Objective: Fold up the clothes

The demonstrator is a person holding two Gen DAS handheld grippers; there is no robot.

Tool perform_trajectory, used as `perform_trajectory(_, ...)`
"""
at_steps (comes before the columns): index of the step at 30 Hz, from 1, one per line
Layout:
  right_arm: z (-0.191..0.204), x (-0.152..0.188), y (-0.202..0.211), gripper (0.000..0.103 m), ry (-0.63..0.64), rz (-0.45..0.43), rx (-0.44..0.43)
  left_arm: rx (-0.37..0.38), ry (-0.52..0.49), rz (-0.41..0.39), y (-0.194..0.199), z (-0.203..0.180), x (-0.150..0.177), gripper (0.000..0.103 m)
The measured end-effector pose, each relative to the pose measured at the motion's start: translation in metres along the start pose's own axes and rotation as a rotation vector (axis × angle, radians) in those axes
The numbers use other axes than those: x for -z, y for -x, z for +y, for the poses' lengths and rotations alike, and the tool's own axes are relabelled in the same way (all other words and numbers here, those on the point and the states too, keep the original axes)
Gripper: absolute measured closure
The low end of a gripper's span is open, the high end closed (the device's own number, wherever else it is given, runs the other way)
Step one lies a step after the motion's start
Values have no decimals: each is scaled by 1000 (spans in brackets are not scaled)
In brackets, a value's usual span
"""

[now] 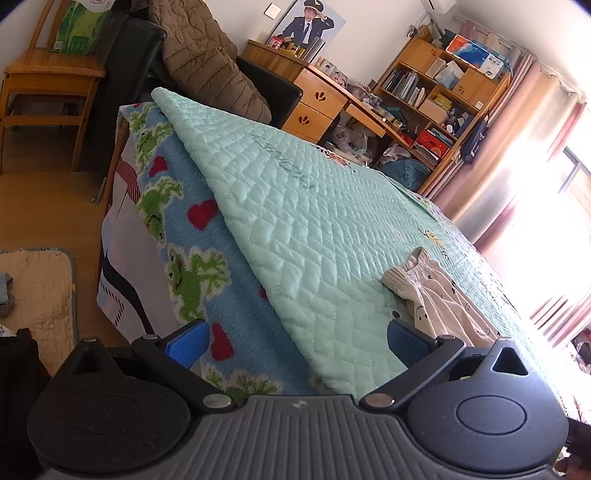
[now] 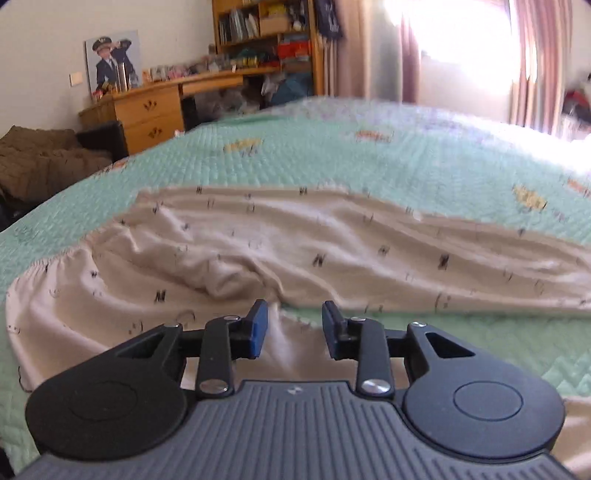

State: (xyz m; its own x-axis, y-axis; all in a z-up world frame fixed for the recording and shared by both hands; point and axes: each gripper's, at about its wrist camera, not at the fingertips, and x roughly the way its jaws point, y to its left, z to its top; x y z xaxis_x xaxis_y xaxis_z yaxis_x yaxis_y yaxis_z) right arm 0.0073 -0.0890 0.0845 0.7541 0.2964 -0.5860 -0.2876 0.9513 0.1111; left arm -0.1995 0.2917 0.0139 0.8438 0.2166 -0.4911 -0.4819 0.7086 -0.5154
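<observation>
The right tool point(image 2: 291, 328), jaws narrowed but gripping nothing, hovers at the near hem of the cream garment point(image 2: 295, 243), whose long axis runs crosswise ahead on the bed point(image 2: 406, 155). The left tool point(image 1: 299, 345), jaws wide, hangs farther off, the garment beyond its right finger.

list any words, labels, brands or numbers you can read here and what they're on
None can be read for certain.
Grey stitched lettering on the green quilt: skewed, unreadable.
Print on the green box on the wooden chair: too small.
Labels on the blue and white boxes atop the bookshelf: too small.
Book spines on the shelf: too small.
Small dark marks on the cream garment: blurred, seemingly pattern, not words.
</observation>
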Motion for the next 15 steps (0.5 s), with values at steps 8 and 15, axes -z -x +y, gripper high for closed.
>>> perform_trajectory(8,12,2,-9,72,83,82,-69,-2,1,3,0,0,-1,1)
perform_trajectory(15,11,11,11,94,86,91,-110,3,-17,9,-2,-4,1,1)
